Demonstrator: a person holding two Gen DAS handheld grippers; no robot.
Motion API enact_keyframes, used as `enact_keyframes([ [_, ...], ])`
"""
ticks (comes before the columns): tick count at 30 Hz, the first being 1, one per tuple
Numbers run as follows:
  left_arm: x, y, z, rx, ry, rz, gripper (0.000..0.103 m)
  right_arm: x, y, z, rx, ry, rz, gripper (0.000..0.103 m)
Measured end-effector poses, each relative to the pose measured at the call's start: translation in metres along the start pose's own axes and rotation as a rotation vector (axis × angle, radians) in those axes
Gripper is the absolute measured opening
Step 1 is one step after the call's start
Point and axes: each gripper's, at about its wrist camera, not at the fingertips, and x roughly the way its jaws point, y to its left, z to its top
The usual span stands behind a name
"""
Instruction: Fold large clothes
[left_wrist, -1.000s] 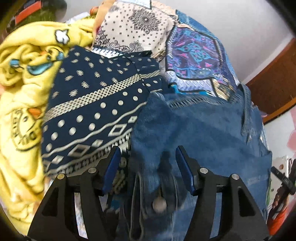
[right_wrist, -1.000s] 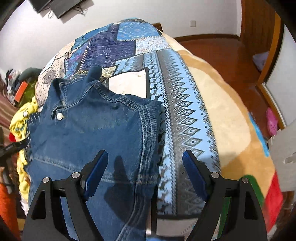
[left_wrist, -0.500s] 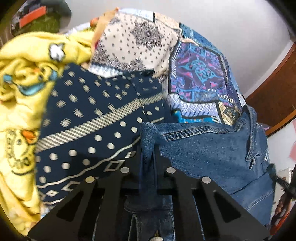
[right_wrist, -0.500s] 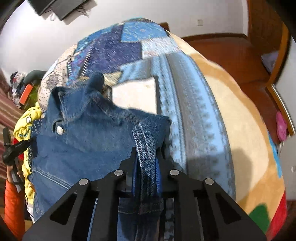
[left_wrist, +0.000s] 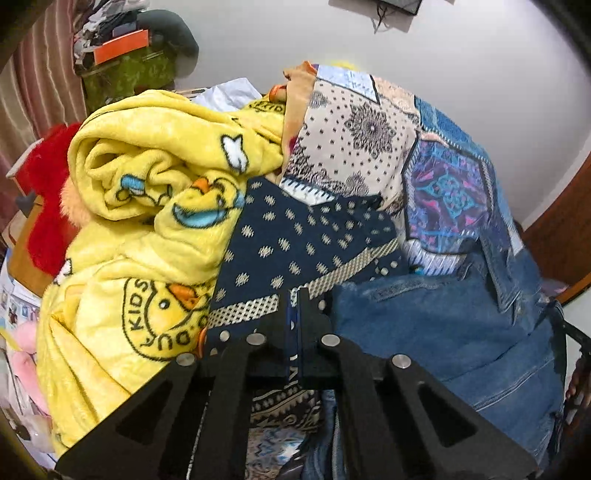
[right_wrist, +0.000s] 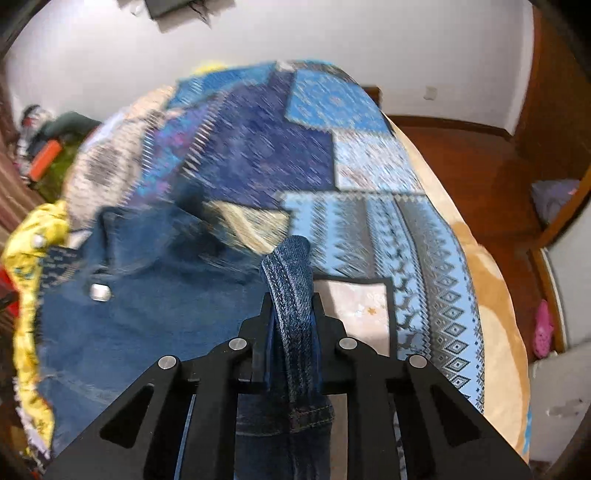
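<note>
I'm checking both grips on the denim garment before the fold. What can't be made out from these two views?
- Left wrist view: the left gripper is shut, but whether it pinches the denim garment is hidden by its own fingers.
- Right wrist view: the right gripper clamps a denim edge; the rest of the garment and the patchwork bedcover are motion-blurred.

Left wrist view: close, angled down over bed, yellow blanket (left_wrist: 147, 206) at frame left. Right wrist view: close, angled down, wooden floor (right_wrist: 476, 155) upper right. Shared: denim jacket (left_wrist: 443, 332), patchwork bedspread (right_wrist: 266, 147).
</note>
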Motion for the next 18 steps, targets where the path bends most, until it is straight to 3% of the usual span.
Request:
enact_keyframes([
  [6,0.015,-0.028,-0.024,0.087,0.090,-0.028,0.002,0.024,-0.024,-0.017,0.021,0.056,-0.060,0.025],
  [8,0.015,-0.039,-0.030,0.127,0.104,-0.013,0.003,0.016,-0.028,-0.019,0.029,0.057,-0.079,0.040],
  [10,0.012,-0.052,-0.038,0.167,0.118,-0.019,0.005,0.005,-0.030,-0.021,0.037,0.058,-0.100,0.044],
  [13,-0.001,-0.070,-0.047,0.221,0.119,-0.030,0.017,-0.024,-0.027,-0.026,0.030,0.053,-0.059,0.044],
  [15,-0.018,-0.082,-0.052,0.256,0.098,-0.030,0.037,-0.048,-0.021,-0.032,-0.003,0.031,-0.038,0.045],
  [18,-0.046,-0.098,-0.059,0.296,0.052,-0.048,0.042,-0.089,-0.007,-0.041,-0.074,-0.029,-0.038,0.055],
])
